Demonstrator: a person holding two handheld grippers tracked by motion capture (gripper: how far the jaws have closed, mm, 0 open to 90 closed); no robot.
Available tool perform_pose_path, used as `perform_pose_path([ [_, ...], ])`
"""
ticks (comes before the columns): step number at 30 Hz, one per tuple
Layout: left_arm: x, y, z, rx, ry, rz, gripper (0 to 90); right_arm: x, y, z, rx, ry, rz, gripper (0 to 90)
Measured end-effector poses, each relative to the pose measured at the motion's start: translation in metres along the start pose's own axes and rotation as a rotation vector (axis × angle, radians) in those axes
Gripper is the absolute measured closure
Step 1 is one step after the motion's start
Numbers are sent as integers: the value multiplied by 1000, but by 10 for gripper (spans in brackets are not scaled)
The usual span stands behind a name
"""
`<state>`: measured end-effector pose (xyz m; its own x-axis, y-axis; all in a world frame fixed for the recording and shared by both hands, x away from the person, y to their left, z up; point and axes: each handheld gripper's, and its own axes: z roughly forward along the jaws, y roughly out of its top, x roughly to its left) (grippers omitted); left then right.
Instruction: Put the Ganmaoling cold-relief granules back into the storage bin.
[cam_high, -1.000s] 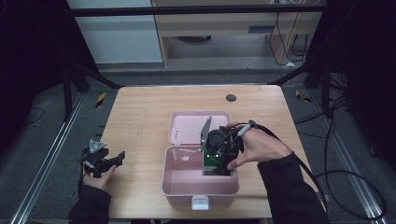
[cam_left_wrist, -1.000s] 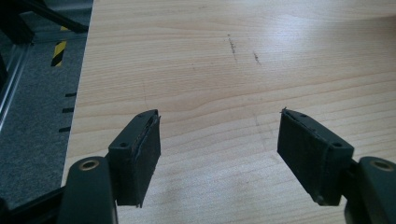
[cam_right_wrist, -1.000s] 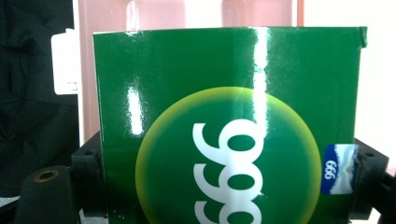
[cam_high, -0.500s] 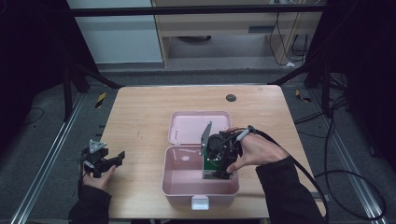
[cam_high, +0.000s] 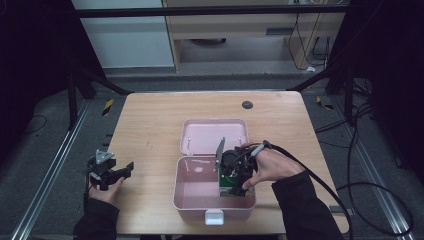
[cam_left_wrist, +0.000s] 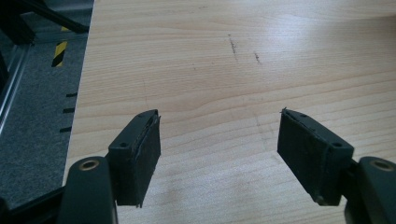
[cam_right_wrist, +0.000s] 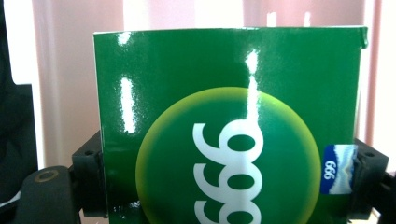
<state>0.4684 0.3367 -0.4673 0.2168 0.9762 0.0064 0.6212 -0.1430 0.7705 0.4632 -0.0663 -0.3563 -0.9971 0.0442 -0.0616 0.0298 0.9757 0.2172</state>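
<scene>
From the high view, the right gripper (cam_high: 235, 187) reaches down into the open pink box (cam_high: 192, 192) at table centre, a green carton (cam_high: 229, 186) in it; the left gripper (cam_high: 126, 170) hovers at nine o'clock of the box.

Left gripper view: jaws spread apart over bare wooden table (cam_left_wrist: 224, 60).

Right gripper view: jaws clamp the green carton (cam_right_wrist: 233, 140) from both sides, pink wall behind.

My left gripper (cam_high: 111, 170) sits low at the counter's (cam_high: 150, 130) left edge, jaws spread wide apart with bare wood between them. My right gripper (cam_high: 235, 175) points down into the pink box (cam_high: 200, 200), jaws clamped on the green carton (cam_right_wrist: 229, 140), my right hand (cam_high: 270, 165) wrapped around it.
</scene>
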Motion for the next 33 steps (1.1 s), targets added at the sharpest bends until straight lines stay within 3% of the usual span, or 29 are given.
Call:
perform_pose_path([
  [10,1,0,-1,-2,0,-2,291,0,4,15,36,4,-33,155],
  [23,0,0,0,1,0,2,291,1,-10,32,29,25,-7,153],
  [28,0,0,0,1,-1,2,291,0,-9,39,44,29,-30,136],
  [33,0,0,0,2,-1,0,291,-2,-11,34,36,17,-12,109],
])
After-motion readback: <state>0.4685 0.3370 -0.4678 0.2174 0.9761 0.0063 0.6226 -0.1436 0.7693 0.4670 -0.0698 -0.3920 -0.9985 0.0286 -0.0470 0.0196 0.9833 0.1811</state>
